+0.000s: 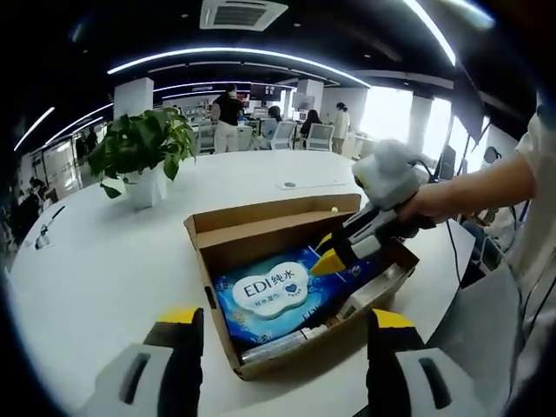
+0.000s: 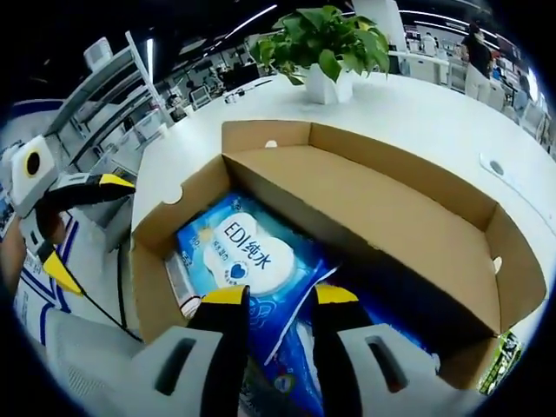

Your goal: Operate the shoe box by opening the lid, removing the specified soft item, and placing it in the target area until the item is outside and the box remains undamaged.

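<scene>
Left gripper view: one cardboard box [image 1: 261,228] sits open on a white table [image 1: 104,261], its lid folded back on the far side. Inside lies one blue wipes pack [image 1: 274,295] with a white label, flat on the box floor. Along the near wall of the box is one silver tube-like thing [image 1: 282,343]; what it is cannot be told. The left gripper [image 1: 282,326] hovers at the near edge of the box with its two yellow-tipped jaws spread wide and nothing between them. The right gripper [image 1: 334,254], held by one hand [image 1: 421,207], reaches down into the box from the right, its yellow tips on the right end of the pack. One potted plant [image 1: 143,156] stands on the table beyond the box. Several people stand or sit among desks in the background, four or so, too small to count surely.

Right gripper view: the same box [image 2: 391,217] lies open, with the pack [image 2: 248,261] in its left part. The right gripper [image 2: 280,300] is down in the box, its two jaws set fairly close, with a raised fold of the pack's blue wrapper between them; whether they have pinched it tight cannot be told. The left gripper [image 2: 82,221] shows at the left, outside the box, jaws apart and empty. The plant [image 2: 328,43] stands behind the box on the table [image 2: 417,113].
</scene>
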Demonstrator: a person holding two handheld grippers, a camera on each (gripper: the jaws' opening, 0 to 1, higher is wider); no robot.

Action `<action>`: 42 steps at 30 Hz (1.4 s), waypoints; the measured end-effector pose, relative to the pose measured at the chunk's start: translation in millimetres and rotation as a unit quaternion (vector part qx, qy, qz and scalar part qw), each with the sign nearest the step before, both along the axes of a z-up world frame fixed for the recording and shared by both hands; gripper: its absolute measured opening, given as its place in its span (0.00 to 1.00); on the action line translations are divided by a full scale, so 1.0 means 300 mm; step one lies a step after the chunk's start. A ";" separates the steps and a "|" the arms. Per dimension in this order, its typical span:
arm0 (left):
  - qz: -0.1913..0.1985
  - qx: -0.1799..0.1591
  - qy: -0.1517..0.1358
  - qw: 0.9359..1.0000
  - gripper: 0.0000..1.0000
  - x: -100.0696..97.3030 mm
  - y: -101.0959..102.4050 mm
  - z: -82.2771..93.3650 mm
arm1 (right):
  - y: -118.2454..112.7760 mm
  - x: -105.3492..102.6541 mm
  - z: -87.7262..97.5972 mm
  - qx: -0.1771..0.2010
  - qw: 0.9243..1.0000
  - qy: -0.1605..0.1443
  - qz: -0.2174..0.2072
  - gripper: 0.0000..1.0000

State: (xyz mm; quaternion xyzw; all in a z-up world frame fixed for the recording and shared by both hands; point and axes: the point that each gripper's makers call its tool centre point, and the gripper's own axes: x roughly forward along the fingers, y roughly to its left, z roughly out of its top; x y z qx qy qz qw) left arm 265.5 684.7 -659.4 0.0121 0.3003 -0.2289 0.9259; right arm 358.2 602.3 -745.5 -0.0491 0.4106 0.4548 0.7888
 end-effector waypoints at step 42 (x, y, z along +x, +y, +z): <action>-0.010 0.042 0.039 0.998 0.56 0.105 -0.066 -0.044 | -0.139 0.013 0.121 0.025 0.996 -0.033 -0.075 0.00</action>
